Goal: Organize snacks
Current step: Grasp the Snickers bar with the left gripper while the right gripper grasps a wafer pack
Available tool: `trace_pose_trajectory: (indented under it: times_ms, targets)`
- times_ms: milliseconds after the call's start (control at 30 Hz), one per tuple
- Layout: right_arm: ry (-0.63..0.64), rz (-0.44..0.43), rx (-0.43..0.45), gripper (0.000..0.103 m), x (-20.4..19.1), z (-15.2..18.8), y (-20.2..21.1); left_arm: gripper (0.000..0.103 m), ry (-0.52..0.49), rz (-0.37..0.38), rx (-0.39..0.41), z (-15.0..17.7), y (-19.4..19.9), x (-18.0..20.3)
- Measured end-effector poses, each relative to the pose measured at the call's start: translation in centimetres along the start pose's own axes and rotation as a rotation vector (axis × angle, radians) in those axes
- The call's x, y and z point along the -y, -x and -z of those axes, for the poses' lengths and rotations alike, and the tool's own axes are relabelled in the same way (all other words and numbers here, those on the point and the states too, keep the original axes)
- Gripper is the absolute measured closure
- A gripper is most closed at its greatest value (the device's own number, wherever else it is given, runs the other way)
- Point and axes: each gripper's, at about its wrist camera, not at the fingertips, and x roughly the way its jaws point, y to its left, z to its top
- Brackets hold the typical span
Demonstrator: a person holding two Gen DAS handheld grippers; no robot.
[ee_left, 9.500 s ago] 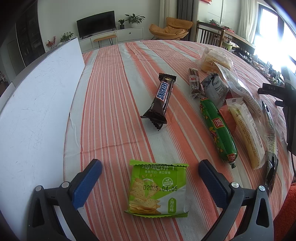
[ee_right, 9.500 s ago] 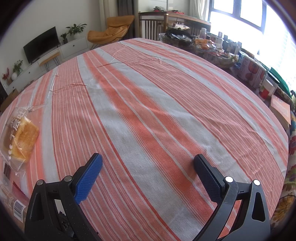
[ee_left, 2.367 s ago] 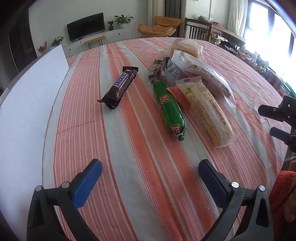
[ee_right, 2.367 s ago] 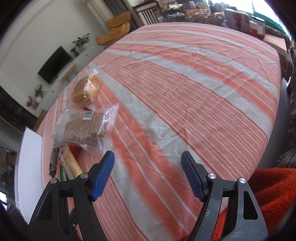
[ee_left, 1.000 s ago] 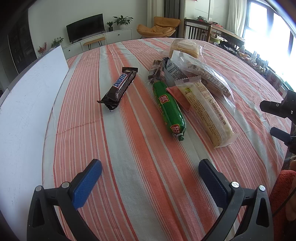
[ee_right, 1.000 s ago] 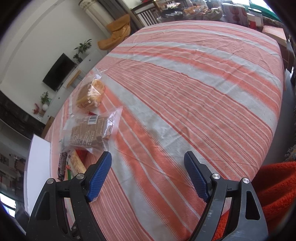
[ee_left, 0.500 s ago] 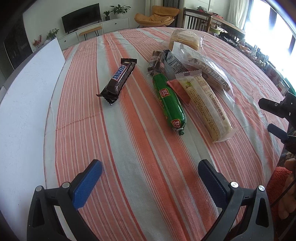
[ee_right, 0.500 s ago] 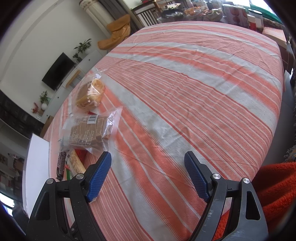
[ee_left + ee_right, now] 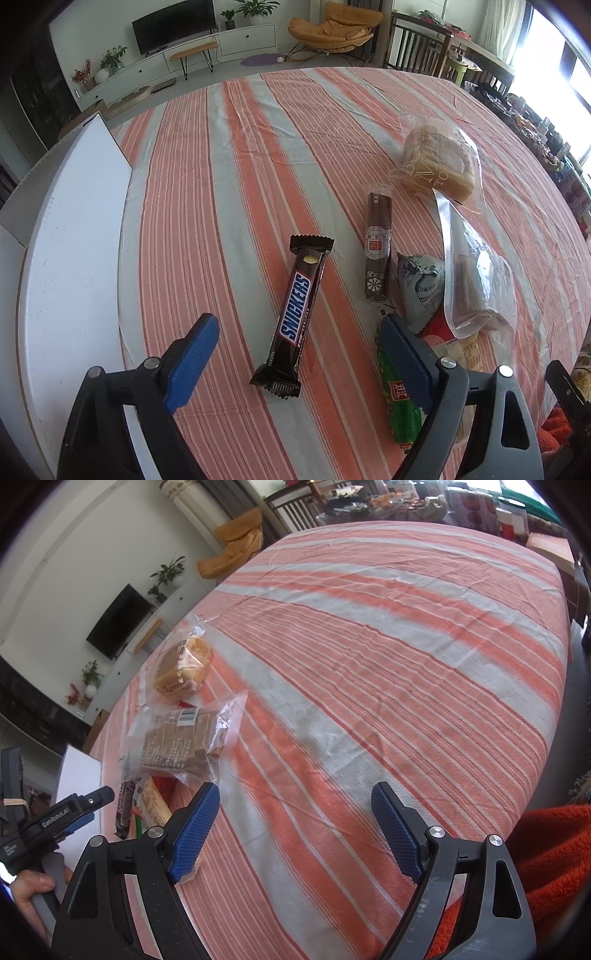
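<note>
A brown Snickers bar (image 9: 297, 315) lies on the striped cloth, its near end between the fingers of my open, empty left gripper (image 9: 295, 363). To its right lie a thin dark bar (image 9: 377, 245), a grey pouch (image 9: 423, 286), a green sausage pack (image 9: 400, 406), a clear bag of brown wafers (image 9: 476, 284) and a bagged bread bun (image 9: 437, 164). My right gripper (image 9: 295, 832) is open and empty over bare cloth. The wafer bag (image 9: 181, 742) and bun (image 9: 183, 668) lie to its upper left.
A white board (image 9: 74, 258) covers the table's left side. My left gripper's body (image 9: 48, 827) shows at the left edge of the right wrist view. An orange-red garment (image 9: 546, 860) is at the lower right. Chairs and a cluttered table stand beyond the far edge.
My left gripper has moved forward and left, so the Snickers bar now lies between its fingers. The right gripper has barely moved.
</note>
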Motion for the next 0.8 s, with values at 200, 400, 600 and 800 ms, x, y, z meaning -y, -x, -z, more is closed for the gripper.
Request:
trace_pose_trajectory:
  times_ms: [200,400,600,800]
  targets:
    - [0.002,0.0,0.0,0.015,-0.1,0.0,-0.1,0.039,0.017,-0.005,-0.042,-0.1,-2.7,-0.4]
    - [0.021,0.023,0.001,0.015,-0.5,0.1,-0.3,0.086,-0.029,-0.016,-0.014,0.7,-2.1,0.7]
    - [0.006,0.003,0.002,0.015,-0.3,0.1,-0.3,0.086,0.006,0.031,-0.026,2.4,-0.8,1.0]
    - [0.004,-0.001,0.002,0.015,-0.1,0.1,-0.2,0.086,0.037,0.093,0.017,4.7,2.4,1.1]
